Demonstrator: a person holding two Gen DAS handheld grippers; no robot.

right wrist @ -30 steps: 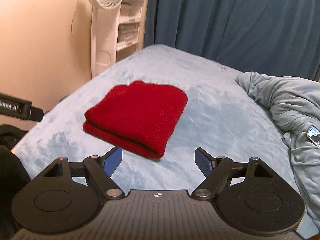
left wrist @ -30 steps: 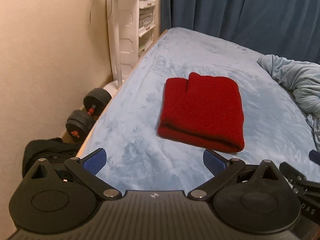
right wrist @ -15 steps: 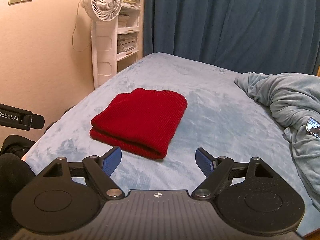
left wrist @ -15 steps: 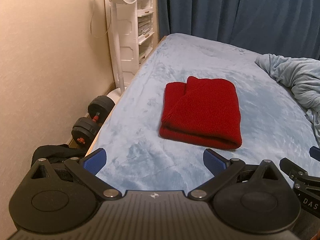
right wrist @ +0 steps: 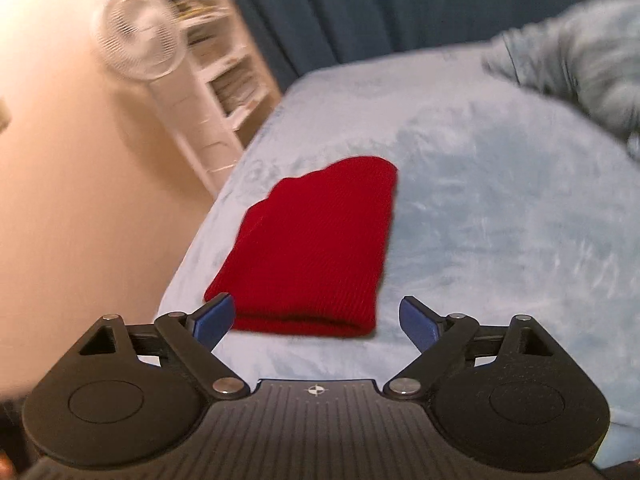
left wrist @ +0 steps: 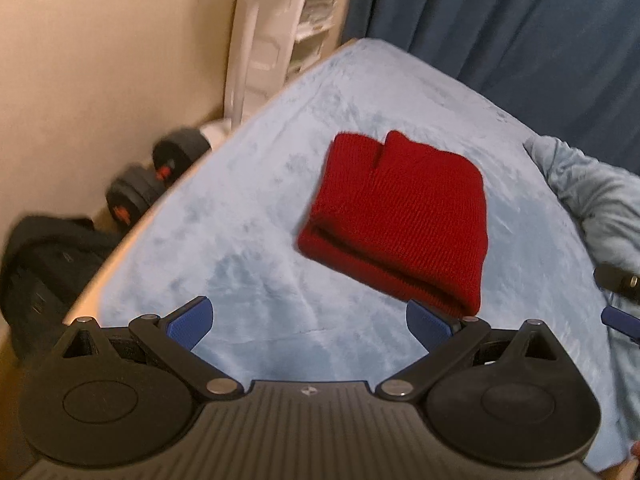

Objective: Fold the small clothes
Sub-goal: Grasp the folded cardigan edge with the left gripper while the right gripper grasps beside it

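Left wrist view
Left tool (left wrist: 308, 322): jaws spread wide, nothing between them, hanging over the bed (left wrist: 248, 264) short of the cloth.
Cloth (left wrist: 400, 216): a red knit piece, already doubled over, flat on the bed just beyond the tool's right finger; split corners on its far edge, rolled fold on its near edge.
Handling: looks soft, light and limp, likely to sag and unfold if lifted by one layer; the thick near fold seems the safest place to pinch.
Beside the cloth: dumbbells (left wrist: 152, 184) and a dark bag (left wrist: 44, 264) on the floor to its left; a rumpled blanket (left wrist: 592, 200) to its right, apart from it.

Right wrist view
Right tool (right wrist: 316, 318): jaws have just been opening and stand wide, empty, the cloth's (right wrist: 316, 248) near fold just ahead of them.
Beyond the cloth: fan (right wrist: 136, 36) and shelves (right wrist: 224, 64), blurred.
In the way: nothing lies between tool and cloth; only the blanket (right wrist: 580, 60) crowds the bed (right wrist: 500, 208) on the far right.
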